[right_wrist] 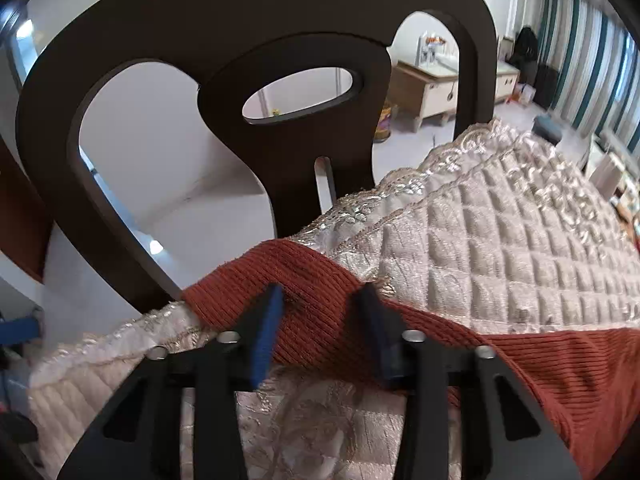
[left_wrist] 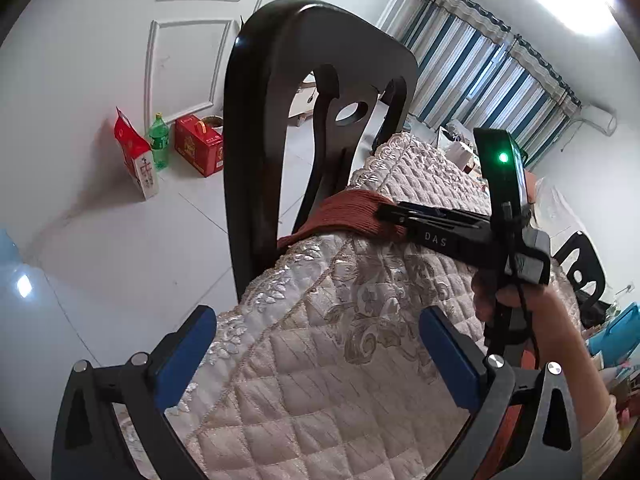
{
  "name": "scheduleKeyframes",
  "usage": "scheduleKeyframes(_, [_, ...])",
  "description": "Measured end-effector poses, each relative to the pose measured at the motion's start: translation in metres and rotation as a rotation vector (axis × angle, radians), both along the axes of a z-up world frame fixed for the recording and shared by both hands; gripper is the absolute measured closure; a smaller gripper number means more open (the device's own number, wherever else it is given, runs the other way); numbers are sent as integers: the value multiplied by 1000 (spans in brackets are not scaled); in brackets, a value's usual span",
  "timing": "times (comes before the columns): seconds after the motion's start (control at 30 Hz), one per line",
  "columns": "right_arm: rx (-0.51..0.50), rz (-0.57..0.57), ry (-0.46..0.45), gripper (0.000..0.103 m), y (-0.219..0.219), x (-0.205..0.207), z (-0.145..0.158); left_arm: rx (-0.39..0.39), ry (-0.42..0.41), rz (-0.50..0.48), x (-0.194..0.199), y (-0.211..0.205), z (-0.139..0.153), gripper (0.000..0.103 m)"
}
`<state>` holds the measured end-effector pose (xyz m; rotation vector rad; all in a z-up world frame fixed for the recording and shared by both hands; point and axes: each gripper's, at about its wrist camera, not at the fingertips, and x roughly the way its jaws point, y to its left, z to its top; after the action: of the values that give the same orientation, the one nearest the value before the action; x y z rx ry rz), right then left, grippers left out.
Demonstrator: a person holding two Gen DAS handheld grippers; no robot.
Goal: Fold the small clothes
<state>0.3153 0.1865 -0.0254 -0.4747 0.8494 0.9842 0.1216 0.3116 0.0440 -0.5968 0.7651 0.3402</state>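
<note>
A rust-red ribbed knit garment [right_wrist: 316, 304] lies on a cream quilted table cover [right_wrist: 500, 248]; one end reaches the far table edge near a dark chair. My right gripper [right_wrist: 320, 300] has its blue-padded fingers [right_wrist: 266, 328] around a raised fold of the garment, pinching it. In the left wrist view the garment [left_wrist: 344, 216] shows as a strip under the right gripper [left_wrist: 394, 218]. My left gripper [left_wrist: 316, 328] is open and empty above the quilted cover [left_wrist: 320, 380], nearer to me than the garment.
A dark wooden chair [left_wrist: 272, 80] stands against the table's far edge. On the floor by the white door are a red bag [left_wrist: 134, 152], a green bottle [left_wrist: 159, 142] and a red box [left_wrist: 199, 146]. Striped curtains [left_wrist: 480, 76] hang at the right.
</note>
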Motion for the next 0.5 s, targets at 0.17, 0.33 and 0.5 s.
scheduleKeyframes(0.17, [64,41,-43,99,-26,-22,18,-18,-13,-6,8,-2,-1,0])
scheduleKeyframes(0.33, [139,57,-10,99,-61,-40,36,-30,-25,-38,12,-6,-2,0])
scheduleKeyframes(0.5, [102,141,47,99,-111,-65,26,-70,-20,-19,14,0,-13,0])
